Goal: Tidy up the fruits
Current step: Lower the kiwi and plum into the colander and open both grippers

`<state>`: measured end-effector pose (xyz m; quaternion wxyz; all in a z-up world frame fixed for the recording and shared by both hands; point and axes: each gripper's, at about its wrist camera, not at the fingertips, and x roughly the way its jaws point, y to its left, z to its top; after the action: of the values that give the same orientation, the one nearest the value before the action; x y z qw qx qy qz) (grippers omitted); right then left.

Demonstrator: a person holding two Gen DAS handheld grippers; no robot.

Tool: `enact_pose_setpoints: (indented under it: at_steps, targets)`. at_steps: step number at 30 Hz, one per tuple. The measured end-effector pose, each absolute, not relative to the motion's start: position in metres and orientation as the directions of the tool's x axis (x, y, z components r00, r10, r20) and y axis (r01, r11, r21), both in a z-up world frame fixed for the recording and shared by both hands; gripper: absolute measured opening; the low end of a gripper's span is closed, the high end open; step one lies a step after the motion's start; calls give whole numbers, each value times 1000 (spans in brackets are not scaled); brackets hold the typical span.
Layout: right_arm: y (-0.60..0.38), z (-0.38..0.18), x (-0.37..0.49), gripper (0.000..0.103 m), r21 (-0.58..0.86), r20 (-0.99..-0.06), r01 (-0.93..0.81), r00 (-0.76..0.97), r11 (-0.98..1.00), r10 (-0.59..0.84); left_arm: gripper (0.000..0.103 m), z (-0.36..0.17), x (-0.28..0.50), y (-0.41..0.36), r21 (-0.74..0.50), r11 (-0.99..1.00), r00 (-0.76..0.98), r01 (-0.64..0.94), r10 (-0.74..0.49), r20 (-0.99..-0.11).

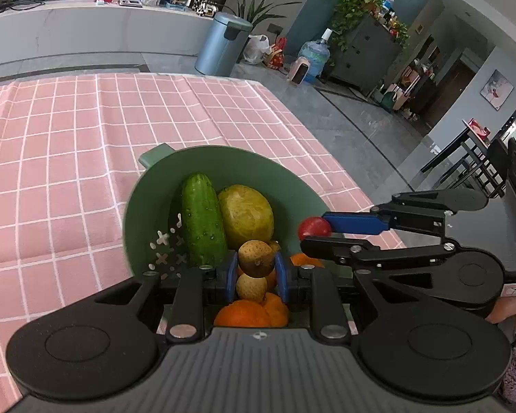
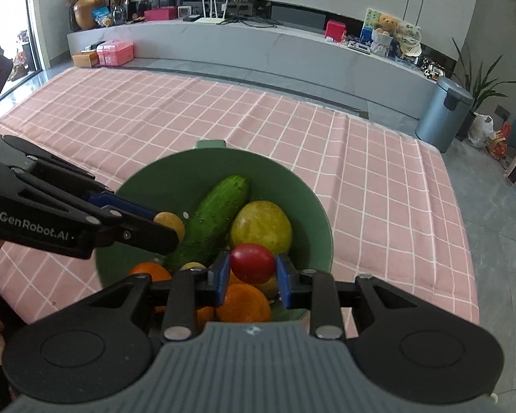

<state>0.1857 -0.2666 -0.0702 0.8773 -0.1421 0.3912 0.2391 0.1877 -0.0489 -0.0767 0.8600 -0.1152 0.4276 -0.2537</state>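
A green colander bowl (image 1: 244, 168) (image 2: 148, 186) sits on the pink checked tablecloth. In it lie a cucumber (image 1: 201, 220) (image 2: 213, 216), a yellow-green round fruit (image 1: 246, 215) (image 2: 261, 225), oranges (image 1: 244, 313) (image 2: 244, 303) and a small brown fruit (image 1: 251, 287). My left gripper (image 1: 256, 263) is shut on another small brown fruit (image 1: 256, 258) (image 2: 170, 223) above the bowl. My right gripper (image 2: 253, 268) is shut on a red tomato (image 2: 253, 263) (image 1: 314, 228) above the bowl's near side.
The pink tablecloth (image 1: 68, 144) (image 2: 258, 113) spreads beyond the bowl. The table's right edge (image 1: 326, 144) drops to a grey floor. A blue-grey bin (image 1: 222, 43) (image 2: 442, 113) stands on the floor past the table. A long grey counter (image 2: 258, 48) runs behind.
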Motion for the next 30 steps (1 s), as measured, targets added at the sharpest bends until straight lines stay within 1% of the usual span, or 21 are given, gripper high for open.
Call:
enact_pose_setpoints:
  at_steps: [12, 18, 25, 27, 29, 30]
  targets:
    - [-259, -95, 210, 25, -145, -790, -575, 557, 805, 256, 26, -91, 199, -66, -356, 864, 493, 355, -497, -714]
    - [-259, -103, 213, 25, -143, -800, -583, 544, 800, 253, 26, -95, 201, -70, -352, 864, 485, 359, -495, -721]
    - [-260, -104, 215, 26, -142, -800, -580, 544, 802, 252, 26, -95, 200, -67, -371, 861, 492, 348, -504, -710]
    - [-259, -104, 214, 26, -146, -799, -580, 547, 802, 250, 29, -95, 200, -66, -369, 863, 492, 346, -502, -711]
    - [-259, -103, 214, 27, -152, -801, -581, 547, 800, 245, 37, -93, 199, -65, -371, 865, 499, 338, -499, -709]
    - [-258, -102, 213, 29, -157, -801, -581, 548, 799, 241, 39, -92, 199, -65, -370, 866, 504, 336, -497, -707]
